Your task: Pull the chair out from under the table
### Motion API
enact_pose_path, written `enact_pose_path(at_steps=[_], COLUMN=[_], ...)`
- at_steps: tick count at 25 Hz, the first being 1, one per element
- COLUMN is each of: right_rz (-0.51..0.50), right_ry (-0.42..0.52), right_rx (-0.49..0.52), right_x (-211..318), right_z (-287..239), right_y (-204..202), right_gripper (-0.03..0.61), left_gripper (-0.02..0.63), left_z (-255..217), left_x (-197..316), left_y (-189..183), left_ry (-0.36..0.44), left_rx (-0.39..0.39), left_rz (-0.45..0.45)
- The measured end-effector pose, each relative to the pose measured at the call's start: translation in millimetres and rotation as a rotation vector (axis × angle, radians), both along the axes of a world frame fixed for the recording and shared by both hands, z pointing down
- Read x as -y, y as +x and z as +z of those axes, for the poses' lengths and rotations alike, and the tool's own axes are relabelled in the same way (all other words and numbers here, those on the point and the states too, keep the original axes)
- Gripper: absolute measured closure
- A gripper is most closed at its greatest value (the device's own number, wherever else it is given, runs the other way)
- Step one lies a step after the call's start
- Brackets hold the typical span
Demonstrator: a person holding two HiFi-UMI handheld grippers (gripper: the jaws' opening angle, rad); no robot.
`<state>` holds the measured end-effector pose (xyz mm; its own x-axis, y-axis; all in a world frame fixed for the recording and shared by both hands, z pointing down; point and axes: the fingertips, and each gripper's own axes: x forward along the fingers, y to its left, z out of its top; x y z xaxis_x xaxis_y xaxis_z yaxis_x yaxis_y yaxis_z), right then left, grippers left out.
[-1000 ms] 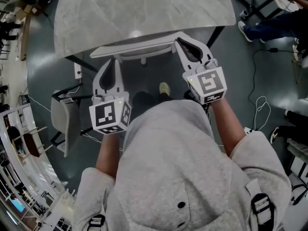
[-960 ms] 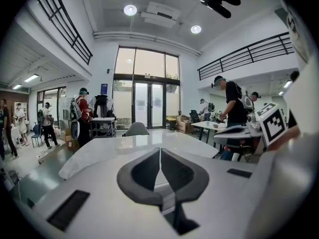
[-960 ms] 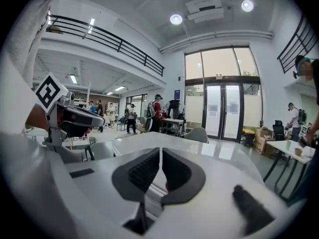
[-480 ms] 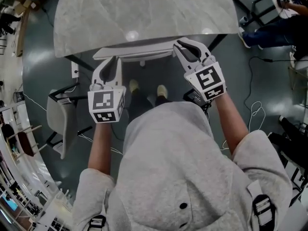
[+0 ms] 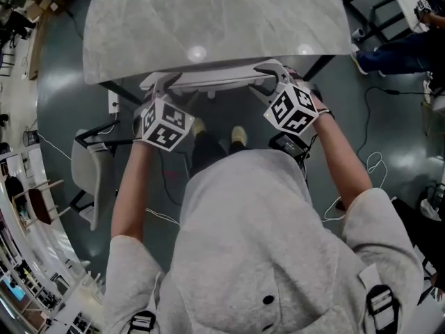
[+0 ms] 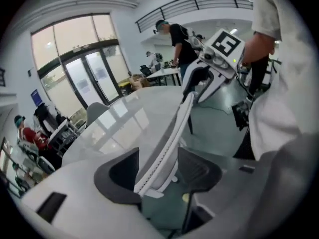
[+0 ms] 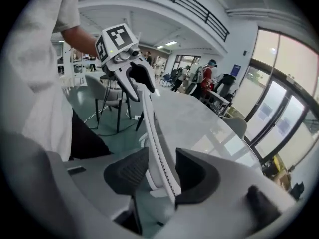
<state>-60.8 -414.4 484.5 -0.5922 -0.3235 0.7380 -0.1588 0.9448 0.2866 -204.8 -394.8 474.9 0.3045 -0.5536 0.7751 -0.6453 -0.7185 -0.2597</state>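
Chair [image 5: 208, 76]: back rail at counter [image 5: 208, 26] edge, seat tucked beneath. Left gripper [image 6: 158, 169], right gripper [image 7: 162, 176]: fingers [image 6: 119, 176] wide, just opened, straddling rail, not pressing. Recommended: close both firmly, pull evenly, straight back.

the surface [image 5: 208, 26] looks like polished pale marble, glossy. the chair [image 5: 215, 75] back is matt white plastic; the floor [image 5: 66, 103] is smooth, shiny grey.

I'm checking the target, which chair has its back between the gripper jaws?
The white chair tucked under the table: the left gripper and right gripper, jaws just opened, straddle its back's top edge. The other chair at left stands apart.
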Motion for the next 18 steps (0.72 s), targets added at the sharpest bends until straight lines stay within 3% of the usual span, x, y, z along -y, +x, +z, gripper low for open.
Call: enact_pose_path(at_steps=[3,8,12,14,18], right_rz=[-0.101,-0.291,-0.356,-0.355,-0.371], right_ry=[-0.02,-0.105,-0.132,-0.109,0.028], right_rx=[-0.091,-0.257,-0.328,-0.38,-0.414], right_x=[1.8,-0.2,7.2,11.7,17.5], right_z=[20.1,69.0,92.6,107.7,112.5], right_y=[-1.3,1.5,-3.9,-5.3,-8.1], right_gripper=[0.425,0.425,0.425,0.426,0.499], left_gripper=[0.382,0.386,0.463,0.48,0.48], left_z=[25.6,65.6,69.1,71.4,81.8], left_x=[9.2,7.6,8.9,7.9,9.7], left_y=[-1.7,-5.0,-13.0,-14.2,-19.1], left_ry=[-0.08,-0.246,-0.315,-0.36,-0.402], left_rx=[0.116,0.218,0.276,0.284,0.329], left_rz=[0.11,0.227,0.279,0.3,0.337])
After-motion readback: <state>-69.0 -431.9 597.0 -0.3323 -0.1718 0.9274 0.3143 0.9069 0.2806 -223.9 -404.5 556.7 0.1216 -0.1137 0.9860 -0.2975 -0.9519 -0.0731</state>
